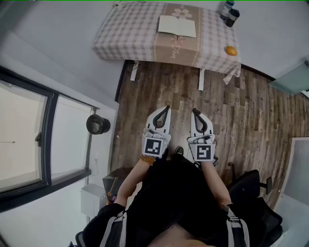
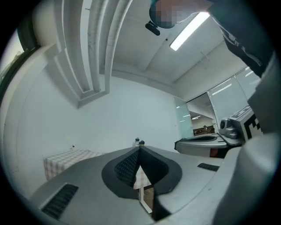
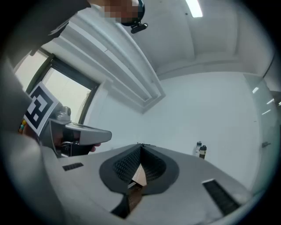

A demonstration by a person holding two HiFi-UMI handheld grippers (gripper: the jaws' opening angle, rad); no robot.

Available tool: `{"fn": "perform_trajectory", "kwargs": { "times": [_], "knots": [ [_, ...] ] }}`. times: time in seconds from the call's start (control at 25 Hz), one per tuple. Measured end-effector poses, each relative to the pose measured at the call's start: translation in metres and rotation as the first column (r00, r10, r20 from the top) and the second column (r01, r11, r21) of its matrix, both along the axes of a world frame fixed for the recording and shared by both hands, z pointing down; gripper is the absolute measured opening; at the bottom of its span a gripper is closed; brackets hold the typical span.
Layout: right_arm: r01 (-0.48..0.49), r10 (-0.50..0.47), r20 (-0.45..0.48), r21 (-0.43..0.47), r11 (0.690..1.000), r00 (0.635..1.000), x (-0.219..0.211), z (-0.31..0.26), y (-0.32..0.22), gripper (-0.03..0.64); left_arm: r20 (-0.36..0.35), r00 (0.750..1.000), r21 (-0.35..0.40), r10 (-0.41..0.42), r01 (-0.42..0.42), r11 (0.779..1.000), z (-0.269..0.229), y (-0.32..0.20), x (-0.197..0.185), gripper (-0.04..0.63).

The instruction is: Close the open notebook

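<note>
A room with white walls and a wood plank floor [image 1: 159, 87], seen steeply from above; a dark-framed window [image 1: 29, 144] fills the left of the frame. At the top stands a table [image 1: 125, 34] under a checked cloth. The open notebook [image 1: 177, 26] lies flat at the top centre of the frame, on the cloth's plain middle band, pages up. Its long axis runs left to right, tipped slightly down to the right; the spine appears to cross the short way. Two bottles [image 1: 230, 13] and an orange [image 1: 231, 50] sit near the table's right end, well apart from the notebook, so the pages look free to fold over.

In the lower centre, the left gripper [image 1: 167, 108] and right gripper [image 1: 194, 111] are held side by side near the person's body, level, pointing toward the table. Both pairs of jaws are pressed together, holding nothing. They are well apart from the notebook, so closing it seems not yet begun.
</note>
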State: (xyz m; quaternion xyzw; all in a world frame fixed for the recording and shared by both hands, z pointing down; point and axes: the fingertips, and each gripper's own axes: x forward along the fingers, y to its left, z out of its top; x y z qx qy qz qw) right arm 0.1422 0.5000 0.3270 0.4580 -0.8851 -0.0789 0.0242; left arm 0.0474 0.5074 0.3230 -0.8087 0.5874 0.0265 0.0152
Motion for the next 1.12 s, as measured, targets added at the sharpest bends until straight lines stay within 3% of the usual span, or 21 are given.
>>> {"fn": "perform_trajectory", "kwargs": {
  "times": [0.16,0.6,1.12],
  "knots": [
    [-0.025,0.026,0.025,-0.026,0.999,0.999,-0.014,0.002,-0.010,0.005,-0.009,1.000,-0.002,0.023,-0.023,1.000,0.000,-0.010,-0.014,0.006],
    [-0.049,0.047,-0.039,-0.033,0.998,0.998,-0.069,0.006,-0.030,0.006,-0.038,0.996,-0.025,0.086,-0.087,0.996,0.007,-0.034,-0.064,0.006],
    [-0.085,0.083,-0.049,-0.051,0.995,0.995,-0.087,0.016,-0.052,0.005,-0.037,0.994,-0.044,0.105,-0.107,0.993,0.021,-0.055,-0.089,0.006]
  ]
}}
